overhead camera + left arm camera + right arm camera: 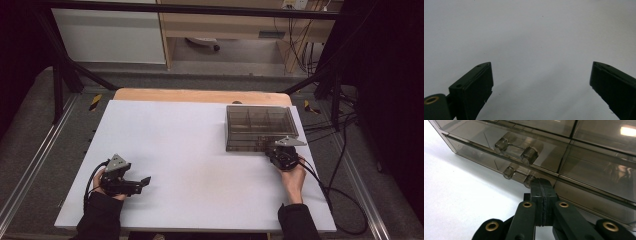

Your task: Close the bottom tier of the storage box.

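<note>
Right gripper (541, 185): black, two-jaw, jaws pressed flat together with nothing pinched between them. Its joined tip sits against the near front wall of the organiser box, just beside the lower latch knuckles. In the high view the right gripper (281, 154) lies at the box's near right corner, carried by the right hand (293, 176), a grey three-cornered plate on top and a cable trailing off toward the counter's right edge.

Organiser box (584, 157): smoke-tinted transparent plastic, shallow and rectangular, lid down. Dividers inside split it into several compartments. The front edge bears a clear hinged latch (517, 149) with rounded knuckles above and below the seam. Position: right rear part of the white counter (190, 150), where the organiser box (260, 125) stands flat, its far edge near the wooden strip behind.

Left gripper (541, 75): jaws spread wide, bare white surface between them, nothing held. In the high view the left gripper (142, 181) rests low at the counter's near left, in the left hand (102, 186), pointing toward the centre and well apart from the box.

Limits of view: the box's contents cannot be made out through the dark tint. Whether the latch is fastened or loose is not clear. The right gripper view cuts off the box at top and right; the right jaws in the high view are largely covered by the plate.
</note>
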The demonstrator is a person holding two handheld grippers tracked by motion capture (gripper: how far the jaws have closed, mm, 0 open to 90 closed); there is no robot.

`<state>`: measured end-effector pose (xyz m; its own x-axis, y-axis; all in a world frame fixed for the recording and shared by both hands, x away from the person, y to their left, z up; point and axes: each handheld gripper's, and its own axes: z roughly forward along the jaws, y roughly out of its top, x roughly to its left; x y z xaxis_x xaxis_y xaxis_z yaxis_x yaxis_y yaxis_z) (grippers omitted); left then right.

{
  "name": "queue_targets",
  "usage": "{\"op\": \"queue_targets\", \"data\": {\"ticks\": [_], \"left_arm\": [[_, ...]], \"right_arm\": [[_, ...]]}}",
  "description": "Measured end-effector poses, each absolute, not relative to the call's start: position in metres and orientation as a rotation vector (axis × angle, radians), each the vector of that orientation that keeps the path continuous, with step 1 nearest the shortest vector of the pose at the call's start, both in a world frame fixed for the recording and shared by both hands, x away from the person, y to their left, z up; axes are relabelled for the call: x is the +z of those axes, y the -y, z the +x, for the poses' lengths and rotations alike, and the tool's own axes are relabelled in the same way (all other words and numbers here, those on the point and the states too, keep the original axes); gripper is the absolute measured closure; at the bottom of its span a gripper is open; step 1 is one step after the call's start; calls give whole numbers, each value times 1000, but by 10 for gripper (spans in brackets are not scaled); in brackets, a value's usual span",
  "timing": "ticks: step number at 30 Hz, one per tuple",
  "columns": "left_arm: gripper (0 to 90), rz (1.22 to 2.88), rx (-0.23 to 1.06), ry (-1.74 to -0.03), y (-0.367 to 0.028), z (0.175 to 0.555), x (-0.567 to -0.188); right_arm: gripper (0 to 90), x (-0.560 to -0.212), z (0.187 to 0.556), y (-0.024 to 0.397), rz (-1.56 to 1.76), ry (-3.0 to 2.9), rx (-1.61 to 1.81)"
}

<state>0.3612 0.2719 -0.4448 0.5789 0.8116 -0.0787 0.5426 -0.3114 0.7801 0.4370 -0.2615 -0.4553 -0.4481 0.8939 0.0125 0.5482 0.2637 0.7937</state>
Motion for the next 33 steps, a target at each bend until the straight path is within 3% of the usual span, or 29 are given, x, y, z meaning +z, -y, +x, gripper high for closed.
{"op": "queue_targets", "data": {"ticks": [6, 11, 17, 24, 29, 33], "left_arm": [[47, 2005, 423, -1079, -272, 361, -445], [47, 2005, 421, -1083, -271, 362, -446], [47, 2006, 422, -1081, -271, 362, -445], [47, 2010, 420, -1082, -271, 361, -446], [46, 2013, 426, -1082, -271, 361, -446], [45, 2014, 425, -1079, -271, 361, -445]], "right_arm": [[896, -454, 436, 262, 1307, -2092, 1039], [843, -446, 425, 264, 1279, -2068, 1059], [617, -439, 408, 261, 1270, -2110, 1147], [233, -434, 391, 257, 1211, -2152, 1251], [69, -434, 380, 255, 1159, -2187, 1311], [28, -434, 372, 255, 1141, -2193, 1343]]}}
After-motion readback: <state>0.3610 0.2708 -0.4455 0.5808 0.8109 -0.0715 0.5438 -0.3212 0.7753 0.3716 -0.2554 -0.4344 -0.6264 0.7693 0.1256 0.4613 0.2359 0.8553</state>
